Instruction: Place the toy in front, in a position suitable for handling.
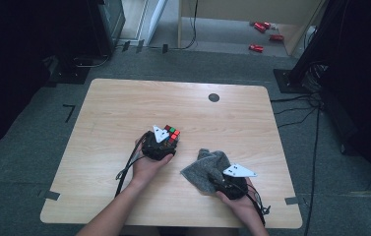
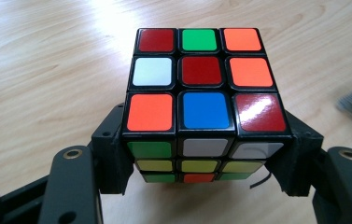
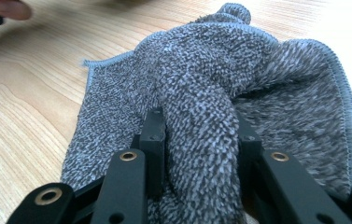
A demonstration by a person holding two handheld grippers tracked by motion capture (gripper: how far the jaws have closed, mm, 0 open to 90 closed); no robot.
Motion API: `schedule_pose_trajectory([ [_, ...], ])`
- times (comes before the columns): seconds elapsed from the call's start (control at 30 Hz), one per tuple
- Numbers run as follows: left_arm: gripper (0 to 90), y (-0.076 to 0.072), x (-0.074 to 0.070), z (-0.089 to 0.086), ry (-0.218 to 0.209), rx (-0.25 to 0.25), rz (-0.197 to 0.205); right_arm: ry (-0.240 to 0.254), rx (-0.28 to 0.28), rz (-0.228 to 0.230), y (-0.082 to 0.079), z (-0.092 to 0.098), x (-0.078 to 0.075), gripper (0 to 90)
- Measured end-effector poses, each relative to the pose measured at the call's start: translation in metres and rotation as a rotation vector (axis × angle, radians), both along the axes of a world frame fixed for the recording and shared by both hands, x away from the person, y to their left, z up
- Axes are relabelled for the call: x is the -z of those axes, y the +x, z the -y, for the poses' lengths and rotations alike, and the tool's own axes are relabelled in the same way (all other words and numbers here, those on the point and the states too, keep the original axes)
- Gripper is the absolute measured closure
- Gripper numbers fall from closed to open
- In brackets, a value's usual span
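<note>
Two tools work our wooden tabletop (image 1: 124, 103). At left, our left tool (image 1: 166, 142) is clamped on a scrambled puzzle cube (image 2: 201, 93) near the centre. At right, our right tool (image 1: 222, 181) pinches a fold of grey cloth (image 3: 201, 116) lying there.

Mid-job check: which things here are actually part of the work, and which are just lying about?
In the job:
- puzzle cube, clamped by the left gripper
- grey cloth, pinched by the right gripper

Lying about:
- red items on the floor beyond the table
- black cables on the floor
</note>
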State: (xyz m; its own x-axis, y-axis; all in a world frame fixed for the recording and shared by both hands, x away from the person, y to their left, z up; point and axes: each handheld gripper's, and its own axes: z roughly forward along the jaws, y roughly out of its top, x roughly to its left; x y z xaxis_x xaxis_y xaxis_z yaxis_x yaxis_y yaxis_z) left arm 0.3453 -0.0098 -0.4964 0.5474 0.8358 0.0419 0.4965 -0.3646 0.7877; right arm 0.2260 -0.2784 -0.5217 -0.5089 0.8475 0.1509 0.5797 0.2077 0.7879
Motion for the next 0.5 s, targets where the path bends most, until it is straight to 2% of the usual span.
schedule_pose_trajectory([
  [0.03, 34.6, -0.008, -0.002, -0.008, -0.010, -0.002, 0.007, 0.000, 0.000, 0.000, 0.000, 0.000, 0.000, 66.0],
  [0.13, 34.6, -0.016, -0.004, -0.016, -0.016, -0.001, 0.010, -0.002, 0.001, 0.001, 0.000, 0.000, 0.000, 66.0],
  [0.27, 34.5, -0.032, -0.008, -0.035, -0.033, -0.010, 0.017, -0.003, 0.002, 0.002, 0.000, 0.000, 0.000, 66.0],
  [0.37, 34.6, -0.039, -0.009, -0.041, -0.032, -0.009, 0.022, -0.005, 0.002, 0.005, 0.000, -0.001, 0.000, 66.0],
  [0.5, 34.6, -0.055, -0.008, -0.053, -0.024, -0.005, 0.037, -0.006, 0.004, 0.005, -0.001, -0.001, 0.000, 66.0],
])
